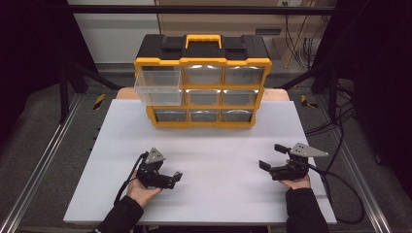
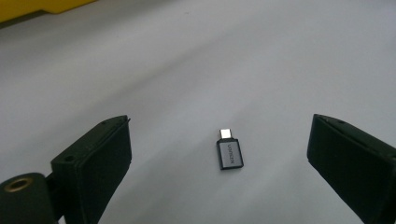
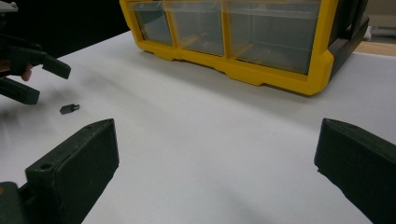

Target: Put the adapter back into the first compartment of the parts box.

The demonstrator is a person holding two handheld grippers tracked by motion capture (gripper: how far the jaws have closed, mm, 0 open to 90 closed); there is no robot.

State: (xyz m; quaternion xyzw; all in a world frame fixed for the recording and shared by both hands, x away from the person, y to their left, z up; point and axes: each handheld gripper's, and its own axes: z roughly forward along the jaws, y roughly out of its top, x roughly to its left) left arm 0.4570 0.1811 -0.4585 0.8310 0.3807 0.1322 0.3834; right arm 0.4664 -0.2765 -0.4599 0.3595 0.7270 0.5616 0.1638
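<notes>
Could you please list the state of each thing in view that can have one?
Left gripper: open, around the adapter, not touching it.
Right gripper: open, holds nothing.
Adapter: lying flat on the table.
Top-left drawer: pulled out.
Other drawers: pushed in.

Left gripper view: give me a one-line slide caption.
Left gripper open, jaws spread either side of a small grey USB adapter lying flat on the white table.

Only legible txt: "UGREEN", small light lettering along the top face of the grey USB adapter [image 2: 229,154], seen in left gripper view. Letters tiny, somewhat blurred. Nothing readable on the yellow drawer cabinet [image 1: 202,62] or elsewhere.
</notes>
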